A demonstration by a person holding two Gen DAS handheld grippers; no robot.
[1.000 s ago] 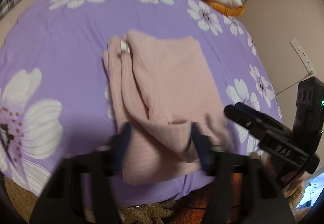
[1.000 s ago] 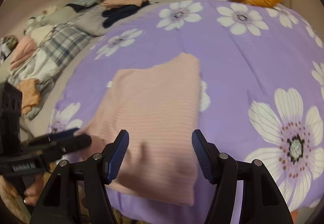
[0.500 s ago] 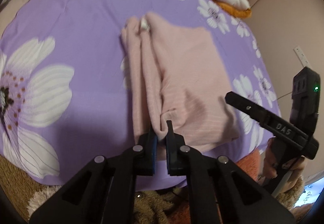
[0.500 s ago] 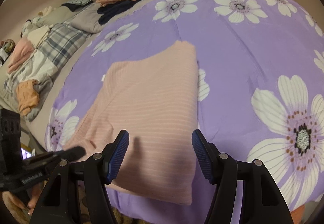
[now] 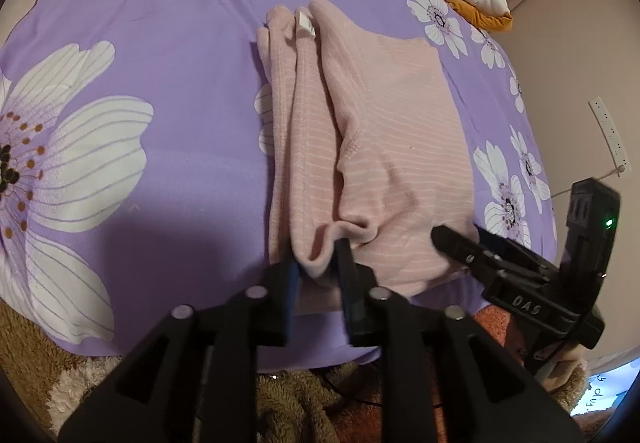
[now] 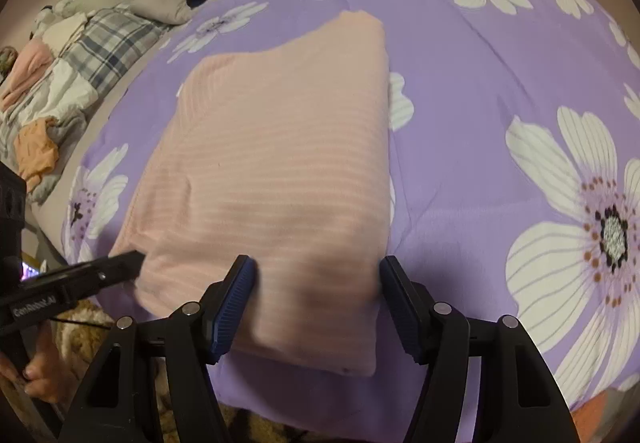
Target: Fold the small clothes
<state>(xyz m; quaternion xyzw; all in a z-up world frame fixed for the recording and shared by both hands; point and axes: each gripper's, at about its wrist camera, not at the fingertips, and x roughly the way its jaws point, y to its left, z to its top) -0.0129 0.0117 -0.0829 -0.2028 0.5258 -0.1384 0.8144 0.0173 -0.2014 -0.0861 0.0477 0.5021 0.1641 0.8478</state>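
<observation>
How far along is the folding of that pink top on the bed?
The pink top already lies folded into a rectangle on the purple bedspread. The left tool is opening around its near hem; the right tool straddles its near corner, open. Probably one more fold is left. Other clothes lie unfolded beyond.

Pink garment – ribbed knit (matt); bedspread smooth cloth.

The left gripper, jaws opening, straddles the near fold of the pink garment on the purple flowered bedspread.
</observation>
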